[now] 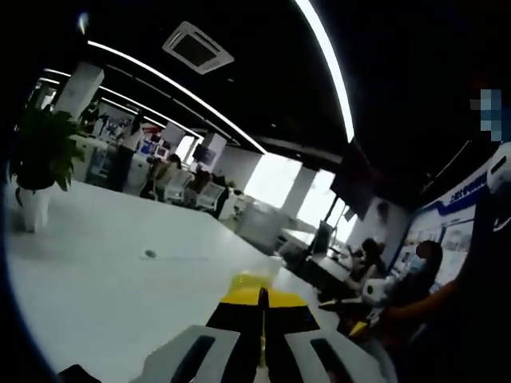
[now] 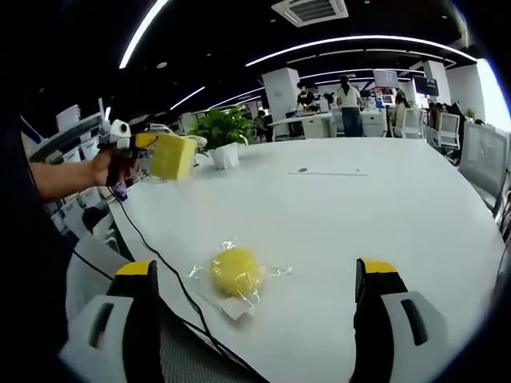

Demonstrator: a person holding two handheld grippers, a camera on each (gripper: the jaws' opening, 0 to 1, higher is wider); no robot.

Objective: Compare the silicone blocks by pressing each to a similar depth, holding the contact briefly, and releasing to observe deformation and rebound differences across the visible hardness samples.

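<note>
Block aloft in your left tongs, bagged sample on the desk

Block [image 2: 172,156], yellow and squarish, is gripped in your left tongs [image 2: 142,142], up at about 10 o'clock in the right gripper view, lifted clear of the desk [image 2: 383,207]. Your hand [image 2: 105,166] shows just behind it. In the left gripper view those tongs [image 1: 262,307] appear clenched, the jaws nearly meeting, with a sliver of yellow [image 1: 251,287] just past their tips; you cannot make out the block's shape there.

Your right tongs [image 2: 255,275] are released, jaws spread wide at 7 and 5 o'clock. Between them, resting on the desk near its front edge, is a rounded yellow sample [image 2: 235,271] sealed in a clear bag [image 2: 239,299]. Neither jaw touches it.

A black cable [image 2: 152,247] runs from your left hand across the desk and past the bag at 6 o'clock. A potted plant [image 2: 222,132] stands on the desk at 11 o'clock, beside the lifted block. People sit at desks in the background.
</note>
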